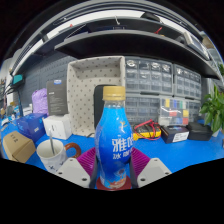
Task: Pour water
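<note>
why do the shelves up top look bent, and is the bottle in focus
Gripper view: the wide-angle lens bows the shelves into arcs; the blue bottle between the gripper fingers is fairly sharp, label readable, while the cup looks softer.

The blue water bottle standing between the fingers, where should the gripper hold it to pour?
Grip the blue bottle at its labelled mid-body, coming straight on from the front. It stands upright between the open gripper, and its round sides suit the two pads. The cup waits nearby.
</note>
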